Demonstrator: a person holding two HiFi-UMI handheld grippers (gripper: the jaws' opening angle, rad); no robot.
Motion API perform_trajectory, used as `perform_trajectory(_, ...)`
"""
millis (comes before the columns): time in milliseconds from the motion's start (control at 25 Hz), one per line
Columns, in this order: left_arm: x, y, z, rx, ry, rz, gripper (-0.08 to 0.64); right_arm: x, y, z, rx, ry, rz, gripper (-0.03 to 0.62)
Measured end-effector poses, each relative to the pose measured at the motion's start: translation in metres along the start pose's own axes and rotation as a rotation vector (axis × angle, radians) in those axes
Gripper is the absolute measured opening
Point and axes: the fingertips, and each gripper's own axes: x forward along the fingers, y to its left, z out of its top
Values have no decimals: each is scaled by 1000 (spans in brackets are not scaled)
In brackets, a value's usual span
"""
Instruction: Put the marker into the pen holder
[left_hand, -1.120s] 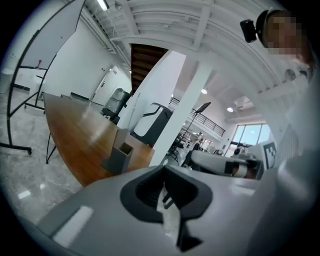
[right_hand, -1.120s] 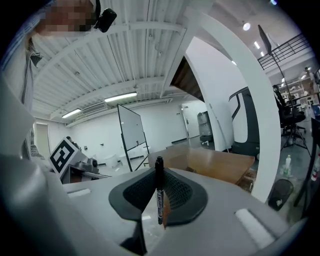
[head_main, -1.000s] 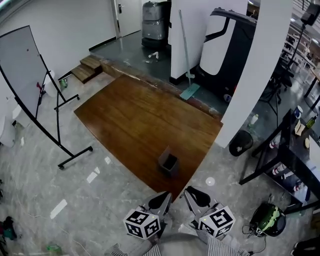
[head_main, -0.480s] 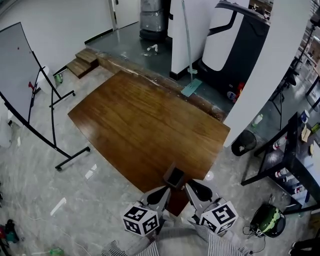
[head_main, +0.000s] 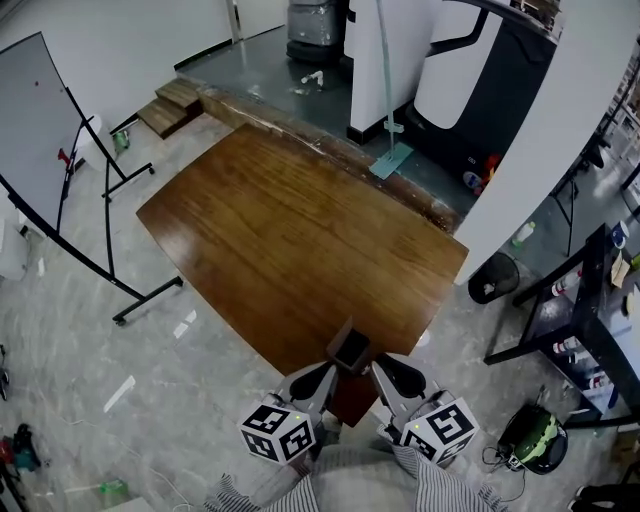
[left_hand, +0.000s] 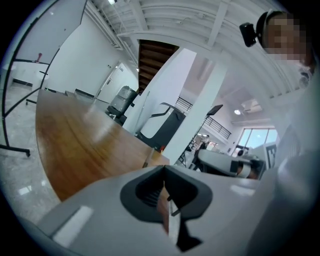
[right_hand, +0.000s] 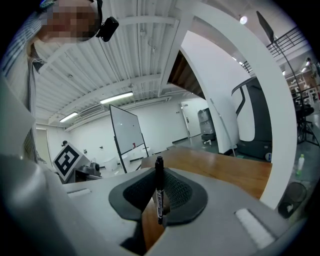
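Observation:
The pen holder (head_main: 350, 350), a small dark open box, stands at the near corner of the brown wooden table (head_main: 290, 230). Both grippers hover just this side of it. The left gripper (head_main: 322, 374) is at its left and the right gripper (head_main: 380, 368) at its right. In the right gripper view the right gripper (right_hand: 158, 172) is shut on a black marker (right_hand: 159, 196), which stands upright between the pads. In the left gripper view the left gripper (left_hand: 165, 186) has its jaws together with nothing between them.
A whiteboard on a wheeled stand (head_main: 40, 130) is left of the table. A white pillar (head_main: 540, 150), a black bin (head_main: 497, 277) and a black rack (head_main: 585, 330) are to the right. A mop (head_main: 390, 150) leans beyond the far edge.
The person and both grippers have come forward to the table's near corner. The pen holder, a short way ahead before, now sits right between the jaw tips. The marker stays gripped.

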Motion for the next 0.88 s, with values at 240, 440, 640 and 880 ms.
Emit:
perform_trajectory(240,-5,-4,-10,-32,9,35,8,-4,0,-4,30,39,21,46)
perform_trajectory(440,-4,7,-24,-71,28,38,8,-3,-1,-19,64,82,17,46)
perform_trajectory(640,-7,18,-31,-102,39,41,8,2,-3,-24,75,104,3,46)
perform_trajectory(880,1,19,-35,-123,49,14,8,13,-14,-10,59,83,-14,46)
